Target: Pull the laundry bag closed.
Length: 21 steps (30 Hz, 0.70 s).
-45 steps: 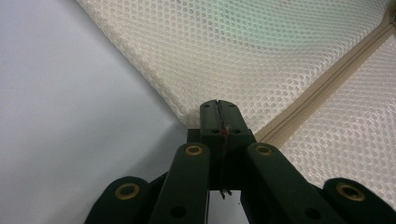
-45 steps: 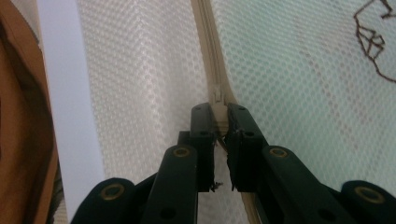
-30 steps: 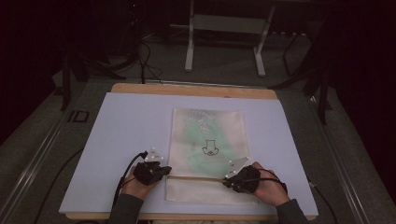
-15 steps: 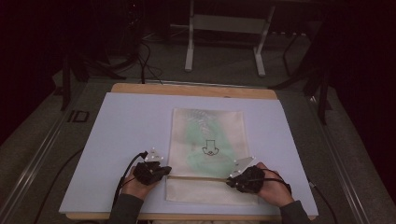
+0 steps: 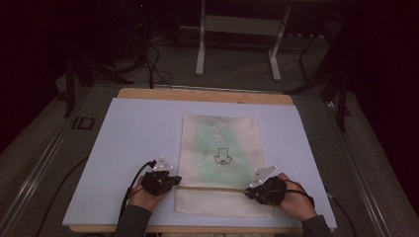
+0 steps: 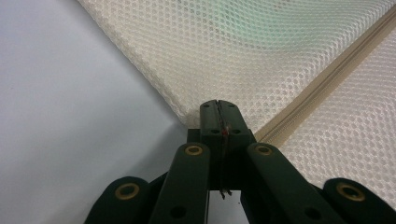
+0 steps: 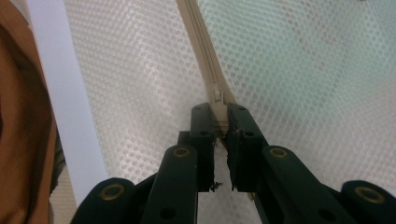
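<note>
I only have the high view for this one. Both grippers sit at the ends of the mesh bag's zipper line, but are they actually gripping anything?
Observer: The left gripper is clamped shut on the mesh bag at its edge, beside the zipper's end.
Operator: And the right?
Observer: The right gripper is closed on the zipper pull.
Operator: Is the zipper open there?
Observer: Ahead of the right gripper's jaws the zipper looks closed.

Dim, murky overhead view; sharper, brighter close-ups
</note>
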### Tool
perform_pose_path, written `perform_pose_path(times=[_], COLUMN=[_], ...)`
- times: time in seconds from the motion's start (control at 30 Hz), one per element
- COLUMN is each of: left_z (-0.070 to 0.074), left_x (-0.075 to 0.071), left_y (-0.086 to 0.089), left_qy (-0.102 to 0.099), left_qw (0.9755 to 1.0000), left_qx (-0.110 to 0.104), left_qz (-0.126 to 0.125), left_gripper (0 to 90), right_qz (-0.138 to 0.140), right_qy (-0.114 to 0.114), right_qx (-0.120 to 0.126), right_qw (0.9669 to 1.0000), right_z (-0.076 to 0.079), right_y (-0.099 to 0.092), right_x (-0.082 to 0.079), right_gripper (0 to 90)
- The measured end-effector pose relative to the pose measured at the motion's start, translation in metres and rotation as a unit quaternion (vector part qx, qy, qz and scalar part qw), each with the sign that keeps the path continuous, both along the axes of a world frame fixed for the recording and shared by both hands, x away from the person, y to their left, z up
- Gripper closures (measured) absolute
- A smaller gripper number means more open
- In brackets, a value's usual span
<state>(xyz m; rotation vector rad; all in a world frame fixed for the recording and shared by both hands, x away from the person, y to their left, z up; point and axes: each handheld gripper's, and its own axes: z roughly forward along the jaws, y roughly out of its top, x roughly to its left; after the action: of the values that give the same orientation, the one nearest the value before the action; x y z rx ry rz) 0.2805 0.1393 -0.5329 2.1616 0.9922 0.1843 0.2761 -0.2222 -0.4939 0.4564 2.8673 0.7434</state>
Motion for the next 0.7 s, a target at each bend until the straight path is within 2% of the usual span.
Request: perform_pose_path(times=[0.7], left_z=[0.000], left_x=[0.000], left_y=[0.000], left_qy=[0.000], left_qw=[1.0000], left_qx=[0.000], left_qz=[0.000], left_gripper=[89.7], right_qz=[-0.023], right_qy=[0.003], right_qx=[0.005], right_qw=[0.9997], right_z=[0.002], right_y=[-0.019], right_x=[-0.002], right_gripper=[82.3])
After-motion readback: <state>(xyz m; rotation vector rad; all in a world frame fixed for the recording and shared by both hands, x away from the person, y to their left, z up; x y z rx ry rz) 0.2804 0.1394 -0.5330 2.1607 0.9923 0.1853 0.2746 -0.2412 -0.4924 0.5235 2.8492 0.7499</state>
